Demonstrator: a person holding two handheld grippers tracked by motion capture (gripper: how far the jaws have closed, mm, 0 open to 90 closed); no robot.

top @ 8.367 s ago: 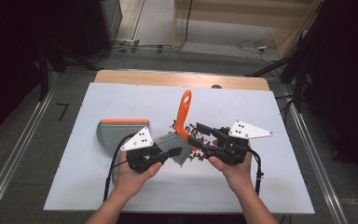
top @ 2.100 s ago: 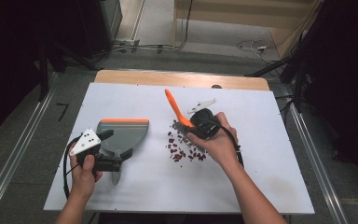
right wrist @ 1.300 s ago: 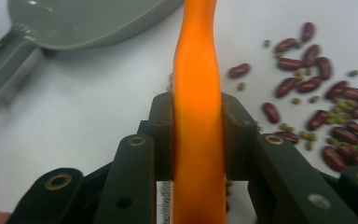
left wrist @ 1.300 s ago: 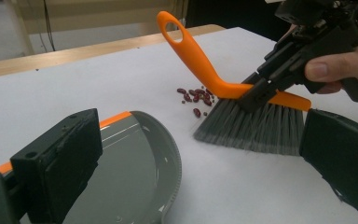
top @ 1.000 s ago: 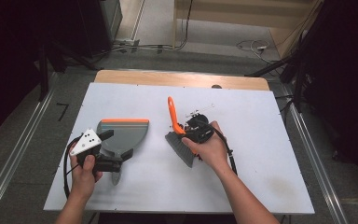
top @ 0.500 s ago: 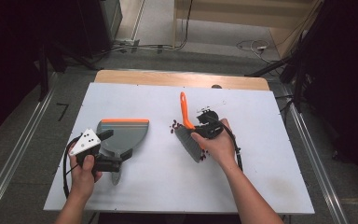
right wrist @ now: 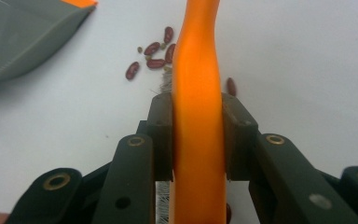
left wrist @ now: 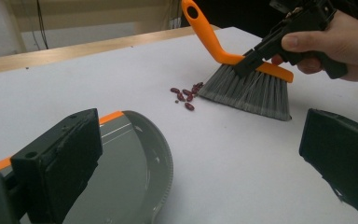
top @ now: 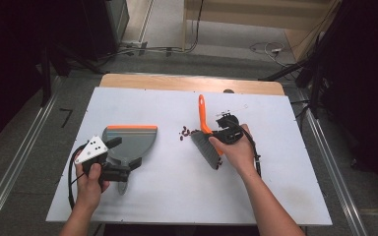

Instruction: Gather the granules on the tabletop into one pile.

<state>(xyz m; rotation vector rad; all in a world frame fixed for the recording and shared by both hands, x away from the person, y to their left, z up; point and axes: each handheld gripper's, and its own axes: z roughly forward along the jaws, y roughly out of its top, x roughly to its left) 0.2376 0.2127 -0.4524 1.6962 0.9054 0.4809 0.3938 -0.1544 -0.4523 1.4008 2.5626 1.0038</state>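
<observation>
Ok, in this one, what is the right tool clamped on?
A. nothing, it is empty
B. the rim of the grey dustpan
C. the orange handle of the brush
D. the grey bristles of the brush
C: in the right gripper view the right tool has both pads pressed against the orange handle of the brush, with the beans lying on the table beyond.

Our left tongs (top: 123, 164) sit low at the near left of the table (top: 177, 196), held from behind by our left hand (top: 91, 184), jaws standing wide apart. Our right tongs (top: 216, 135) are clamped tight on what they carry, right hand (top: 236, 150) wrapped around the body, forearm reaching in from the bottom edge.
</observation>
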